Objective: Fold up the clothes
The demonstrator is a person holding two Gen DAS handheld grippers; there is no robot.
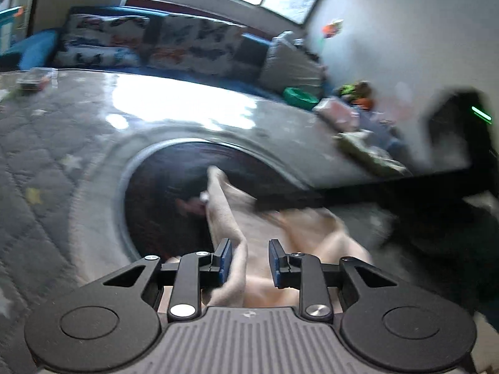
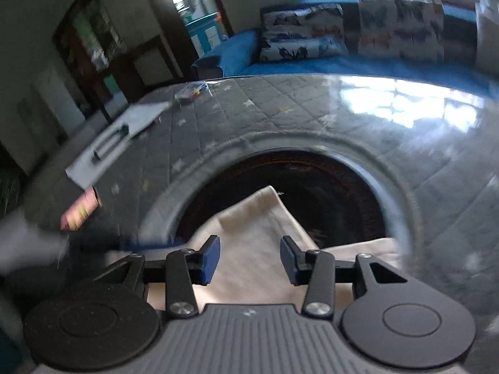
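Observation:
A cream garment (image 1: pixel 265 237) lies over a dark round mat (image 1: pixel 168 199) on a grey quilted surface (image 1: pixel 46 155). My left gripper (image 1: pixel 250 260) is open, its blue pads apart, with a raised ridge of the cream cloth passing between them. In the right wrist view the same cream garment (image 2: pixel 255 237) lies flat with a folded corner pointing away. My right gripper (image 2: pixel 250 258) is open just above it, holding nothing. The other gripper shows as a blurred dark shape (image 1: pixel 436 193) at the right of the left wrist view.
A pile of clothes (image 1: pixel 358 118) and a green bowl (image 1: pixel 301 96) sit at the quilt's far right. A blue sofa with patterned cushions (image 2: pixel 352 31) stands behind. A white sheet of paper (image 2: pixel 118 137) and a small clear packet (image 2: pixel 191 92) lie at the left.

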